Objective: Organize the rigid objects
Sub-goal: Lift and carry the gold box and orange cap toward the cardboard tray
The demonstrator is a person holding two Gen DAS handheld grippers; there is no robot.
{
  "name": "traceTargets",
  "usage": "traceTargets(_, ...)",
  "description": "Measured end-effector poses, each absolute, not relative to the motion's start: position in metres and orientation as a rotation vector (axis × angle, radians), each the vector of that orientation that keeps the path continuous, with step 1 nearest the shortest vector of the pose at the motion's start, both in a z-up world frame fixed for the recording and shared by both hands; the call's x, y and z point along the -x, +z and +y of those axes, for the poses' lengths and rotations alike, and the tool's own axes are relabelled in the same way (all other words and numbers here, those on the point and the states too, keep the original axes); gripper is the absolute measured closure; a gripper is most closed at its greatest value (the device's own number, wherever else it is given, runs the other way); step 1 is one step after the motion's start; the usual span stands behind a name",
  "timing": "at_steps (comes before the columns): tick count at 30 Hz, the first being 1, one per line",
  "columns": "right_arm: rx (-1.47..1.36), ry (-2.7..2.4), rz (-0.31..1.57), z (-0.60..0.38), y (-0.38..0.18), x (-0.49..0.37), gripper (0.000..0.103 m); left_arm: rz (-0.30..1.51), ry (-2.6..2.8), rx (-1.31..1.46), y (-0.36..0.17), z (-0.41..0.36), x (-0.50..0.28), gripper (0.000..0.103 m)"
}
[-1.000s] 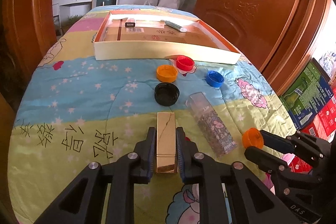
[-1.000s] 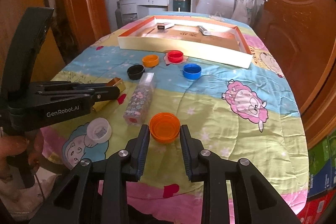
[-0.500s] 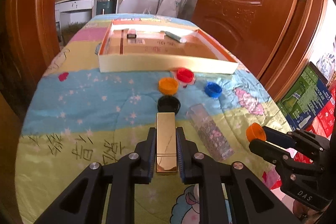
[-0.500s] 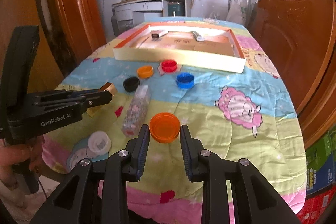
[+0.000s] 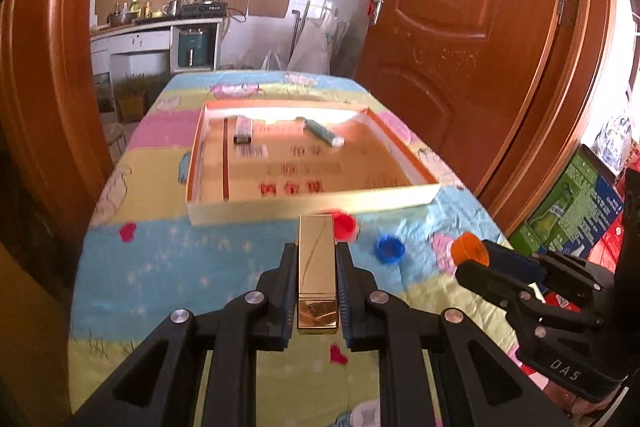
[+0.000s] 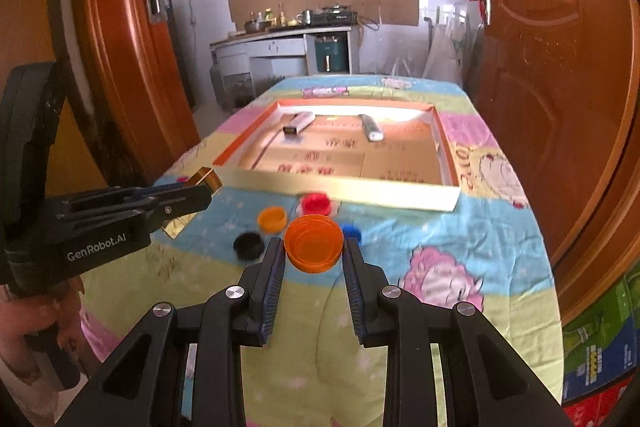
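Note:
A shiny gold rectangular box [image 5: 316, 267] is clamped lengthwise in my left gripper [image 5: 316, 251], held above the cartoon-print cloth. My right gripper [image 6: 313, 247] is shut on an orange bottle cap [image 6: 314, 243], also off the table. Each tool shows in the other's view: the right gripper [image 5: 476, 261] with its orange cap [image 5: 470, 253] at the right, the left gripper [image 6: 192, 195] with the gold box [image 6: 206, 179] at the left. Ahead lies a shallow cardboard tray [image 5: 312, 207] with an orange rim. It holds a small flat box [image 5: 242, 129] and a tube [image 5: 324, 133].
Loose caps lie on the cloth before the tray [image 6: 340, 187]: red [image 6: 316, 203], orange [image 6: 272, 219], black [image 6: 249, 245] and blue [image 6: 352, 233]. Wooden doors flank the table. Stacked cartons [image 5: 576, 203] stand at the right. A hand [image 6: 24, 315] grips the left tool.
Both grippers have risen off the cloth with the gold box and the orange cap still clamped. The tray now sits more centred ahead. The clear glitter bottle has dropped out of view.

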State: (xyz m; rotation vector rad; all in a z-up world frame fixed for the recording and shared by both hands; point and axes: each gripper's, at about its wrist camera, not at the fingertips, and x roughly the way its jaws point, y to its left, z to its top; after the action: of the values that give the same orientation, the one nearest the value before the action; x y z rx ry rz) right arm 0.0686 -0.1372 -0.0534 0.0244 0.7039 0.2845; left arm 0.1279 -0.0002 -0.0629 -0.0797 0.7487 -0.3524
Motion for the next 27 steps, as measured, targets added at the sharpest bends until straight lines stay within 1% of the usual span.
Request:
traceTargets(12, -0.028, 0.265, 0.689, -0.15, -0.035, -0.11, 0.073, 0.722, -0.365, 0.06, -0.031, -0.006, -0.174, 0.085)
traceTargets(27, -0.049, 0.236, 0.696, -0.179, -0.025, -0.165, 0.073, 0.732, -0.374, 0.037, -0.015, -0.016, -0.231, 0.085)
